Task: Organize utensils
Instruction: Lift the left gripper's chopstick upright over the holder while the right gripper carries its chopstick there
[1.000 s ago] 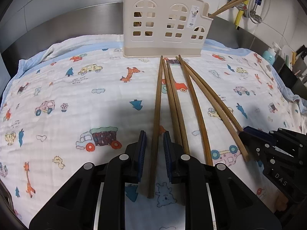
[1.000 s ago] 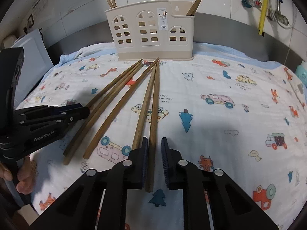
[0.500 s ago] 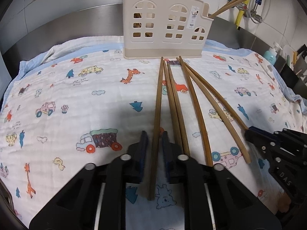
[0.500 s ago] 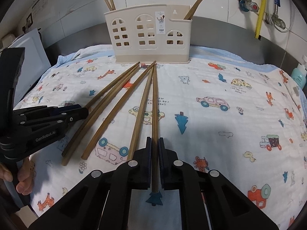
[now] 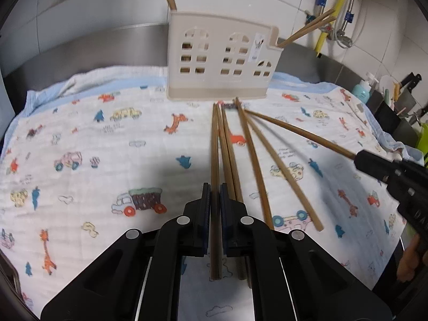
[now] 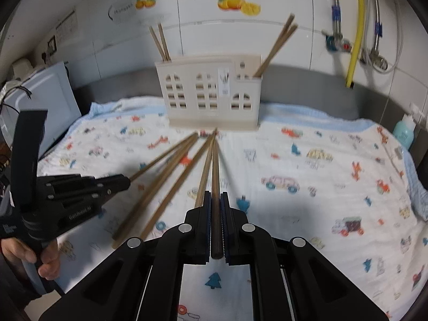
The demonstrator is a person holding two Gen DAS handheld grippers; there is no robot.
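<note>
A beige house-shaped utensil holder (image 5: 222,58) stands at the back of the printed cloth, with chopsticks in both end slots; it also shows in the right wrist view (image 6: 211,96). Several wooden chopsticks (image 5: 256,160) lie fanned on the cloth in front of it. My left gripper (image 5: 214,195) is shut on the leftmost chopstick (image 5: 214,147). My right gripper (image 6: 215,200) is shut on another chopstick (image 6: 215,168), lifted at its near end with its tip near the holder's base. The right gripper (image 5: 396,176) shows in the left wrist view, the left gripper (image 6: 80,190) in the right wrist view.
A white cloth with cartoon prints (image 5: 80,139) covers the steel counter. Tiled wall and a yellow hose (image 6: 355,32) stand behind. A teal bottle (image 6: 404,131) sits at the right. A white appliance (image 6: 45,99) is at the left. Knives and tools (image 5: 401,101) stand far right.
Both grippers closed, each on a chopstick. The right gripper has raised its chopstick's near end off the cloth and both cameras have tilted up towards the holder.
</note>
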